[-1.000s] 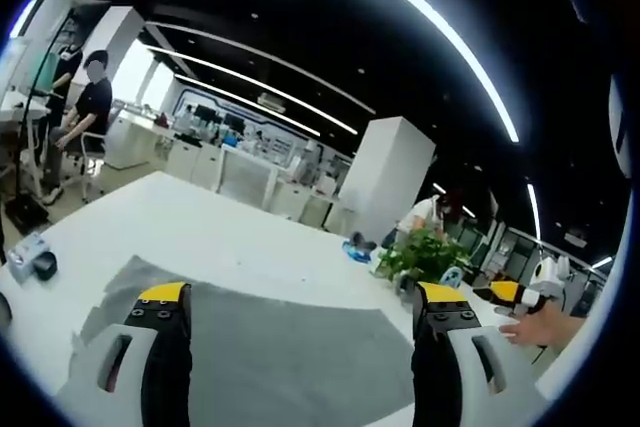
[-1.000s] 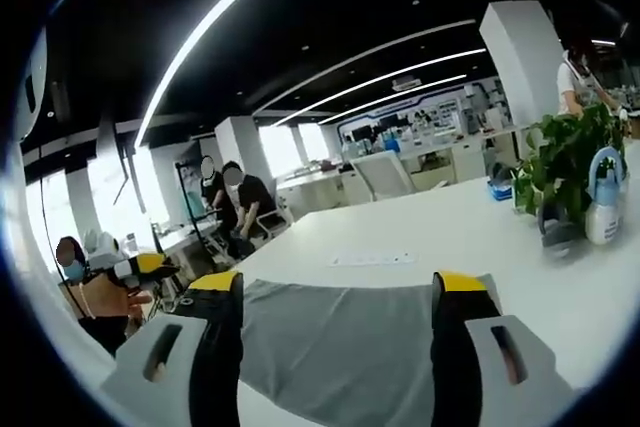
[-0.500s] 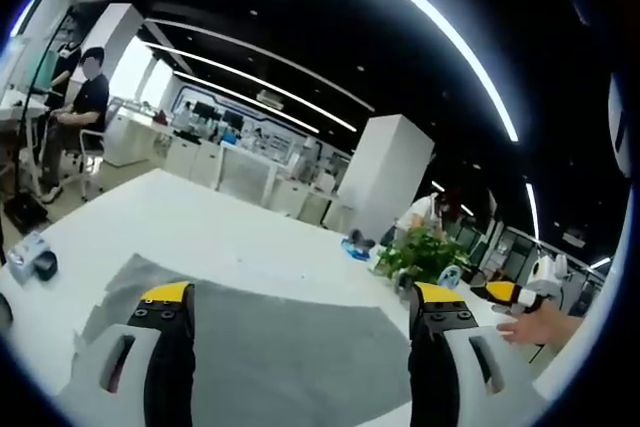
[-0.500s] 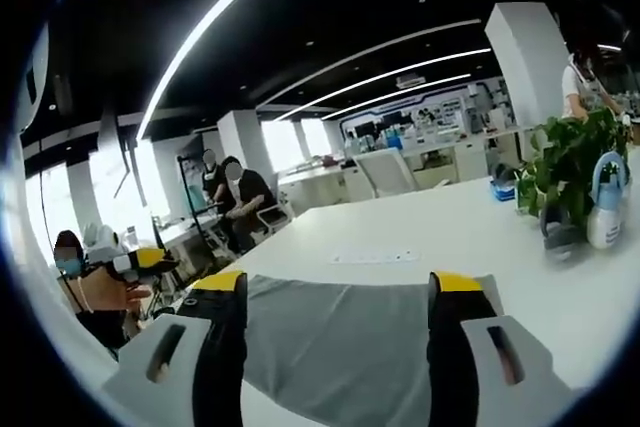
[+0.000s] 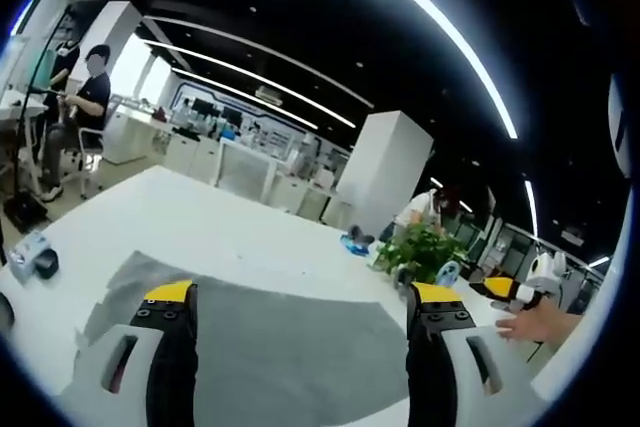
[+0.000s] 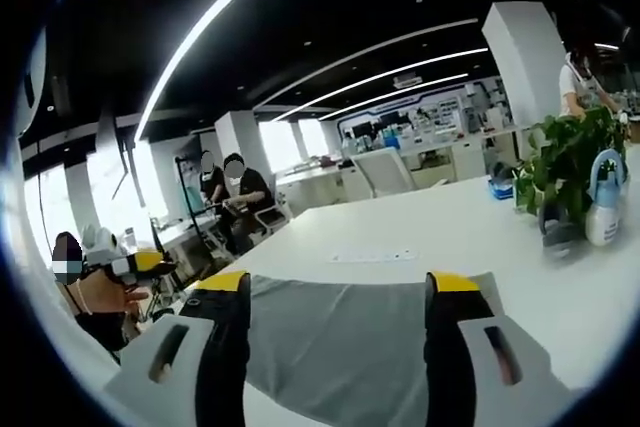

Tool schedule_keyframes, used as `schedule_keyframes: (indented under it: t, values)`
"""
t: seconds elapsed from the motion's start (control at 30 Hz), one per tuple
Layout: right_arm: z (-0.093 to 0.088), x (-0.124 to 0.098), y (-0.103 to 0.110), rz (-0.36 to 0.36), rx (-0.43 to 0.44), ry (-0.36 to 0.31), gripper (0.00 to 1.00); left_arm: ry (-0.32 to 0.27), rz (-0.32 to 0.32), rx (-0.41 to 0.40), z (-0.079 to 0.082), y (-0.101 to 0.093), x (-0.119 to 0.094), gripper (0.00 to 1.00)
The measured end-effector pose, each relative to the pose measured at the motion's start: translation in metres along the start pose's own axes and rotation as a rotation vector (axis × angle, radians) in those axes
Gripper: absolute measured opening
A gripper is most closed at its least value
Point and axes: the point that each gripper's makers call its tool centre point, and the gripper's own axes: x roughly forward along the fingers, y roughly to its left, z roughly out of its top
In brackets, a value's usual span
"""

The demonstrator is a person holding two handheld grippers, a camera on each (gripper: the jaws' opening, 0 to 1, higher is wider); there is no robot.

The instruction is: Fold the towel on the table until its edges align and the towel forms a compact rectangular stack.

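1. One grey towel [image 5: 300, 347] lies flat on the white table [image 5: 200, 232], directly ahead at twelve o'clock between the jaws of the left claw [image 5: 300, 297], its long axis running nine to three.
2. Two claws: the right claw [image 6: 338, 282] also faces the towel [image 6: 340, 347] at twelve o'clock. Both stand apart, holding nothing, about equally near.
3. One potted plant [image 6: 570, 162] and one spray bottle [image 6: 603, 202] stand at two o'clock.

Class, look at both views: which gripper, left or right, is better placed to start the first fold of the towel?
Neither clearly. The left gripper and right gripper both hang open over the flat grey towel, on opposite sides of the white table, so a two-handed fold looks likeliest.
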Motion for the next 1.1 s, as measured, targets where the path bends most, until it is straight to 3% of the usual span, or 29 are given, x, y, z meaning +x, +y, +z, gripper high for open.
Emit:
schedule_keyframes:
  t: [0.23,0.43,0.77,0.93,1.1]
  values:
    - [0.002,-0.003,-0.003,-0.020,0.011,-0.017,0.68,-0.003,-0.009,0.000,0.003,0.000,0.001,0.87]
    - [0.010,-0.008,-0.007,-0.032,0.078,-0.081,0.62,0.007,-0.039,0.012,0.004,-0.006,0.002,0.83]
    - [0.020,-0.021,-0.005,-0.096,0.066,-0.126,0.53,0.054,-0.157,0.014,-0.007,-0.030,0.004,0.73]
    - [0.030,-0.033,-0.005,-0.120,0.071,-0.160,0.47,0.064,-0.201,0.003,-0.006,-0.038,0.006,0.71]
    - [0.027,-0.041,-0.015,-0.154,0.068,-0.151,0.43,0.072,-0.227,0.010,-0.003,-0.046,0.012,0.69]
